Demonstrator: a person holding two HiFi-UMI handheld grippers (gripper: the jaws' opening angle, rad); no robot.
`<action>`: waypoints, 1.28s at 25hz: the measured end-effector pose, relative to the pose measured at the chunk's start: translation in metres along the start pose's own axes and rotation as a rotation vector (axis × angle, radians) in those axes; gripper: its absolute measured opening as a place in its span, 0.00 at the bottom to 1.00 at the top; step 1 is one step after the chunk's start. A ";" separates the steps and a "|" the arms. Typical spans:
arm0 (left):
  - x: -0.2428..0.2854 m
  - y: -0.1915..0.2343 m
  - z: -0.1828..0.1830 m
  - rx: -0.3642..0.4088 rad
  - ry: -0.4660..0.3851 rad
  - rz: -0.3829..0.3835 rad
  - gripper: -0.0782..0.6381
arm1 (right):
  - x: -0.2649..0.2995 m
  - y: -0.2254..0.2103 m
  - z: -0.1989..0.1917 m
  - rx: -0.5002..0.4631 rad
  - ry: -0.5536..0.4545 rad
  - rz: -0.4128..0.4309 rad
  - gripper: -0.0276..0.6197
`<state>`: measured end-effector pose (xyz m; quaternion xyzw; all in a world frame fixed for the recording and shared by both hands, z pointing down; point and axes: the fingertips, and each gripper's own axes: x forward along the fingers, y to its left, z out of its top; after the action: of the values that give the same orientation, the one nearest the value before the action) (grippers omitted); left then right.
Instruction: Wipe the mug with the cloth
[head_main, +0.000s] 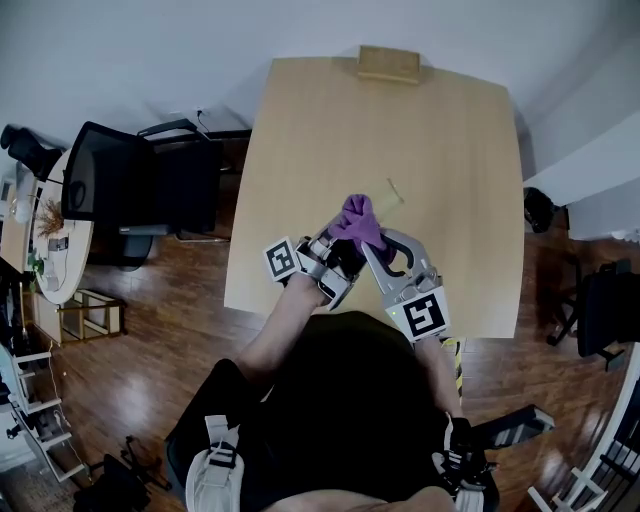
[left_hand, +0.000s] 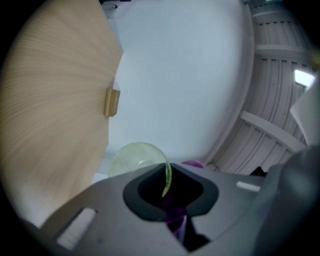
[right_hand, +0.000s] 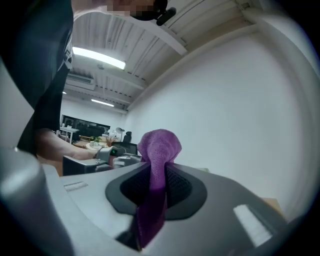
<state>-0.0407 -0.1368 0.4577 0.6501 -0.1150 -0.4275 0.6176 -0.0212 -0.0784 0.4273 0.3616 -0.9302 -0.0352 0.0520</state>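
Both tools are raised in front of the person, well above the light wooden bench (head_main: 300, 150), and the two tips meet over its near half. The left gripper (left_hand: 167, 196) has its fingers (left_hand: 105, 210) nearly closed, pinching the thin wall of the pale green see-through mug (left_hand: 136, 159) at its rim, so the mug hangs in the air and not on the bench. From above, the mug (head_main: 389, 197) sticks out beyond the tools with its long axis running away from the person and a little to their right, the free end furthest from them. The right gripper (right_hand: 159, 189) has its fingers (right_hand: 210, 200) clamped tight on the purple cloth (right_hand: 160, 145), with a rounded wad poking out past the tips and the rest trailing back between them. That wad (head_main: 358, 221) sits right at the near end of the mug, just beside the spot where the left fingers grip, so the right hand is the one placed to do the rubbing while the left only holds. Purple shows on the right side of the pinched wall from the left gripper's view, but I cannot tell for sure whether the cloth is inside the mouth or against the outside. To my eye, the wipe has to travel outward along that long axis, away from the left fingers.
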 end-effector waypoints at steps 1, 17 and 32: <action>0.001 -0.001 -0.004 0.005 0.017 -0.003 0.17 | -0.002 -0.010 -0.002 0.038 -0.008 -0.030 0.14; -0.007 0.012 -0.048 0.088 0.322 0.070 0.19 | -0.041 -0.103 -0.079 0.869 -0.158 0.037 0.13; -0.017 0.021 -0.014 -0.141 0.067 -0.051 0.17 | -0.054 -0.119 -0.059 0.833 -0.264 -0.115 0.13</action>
<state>-0.0333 -0.1204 0.4818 0.6215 -0.0473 -0.4282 0.6543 0.1052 -0.1305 0.4701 0.3955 -0.8419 0.2942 -0.2196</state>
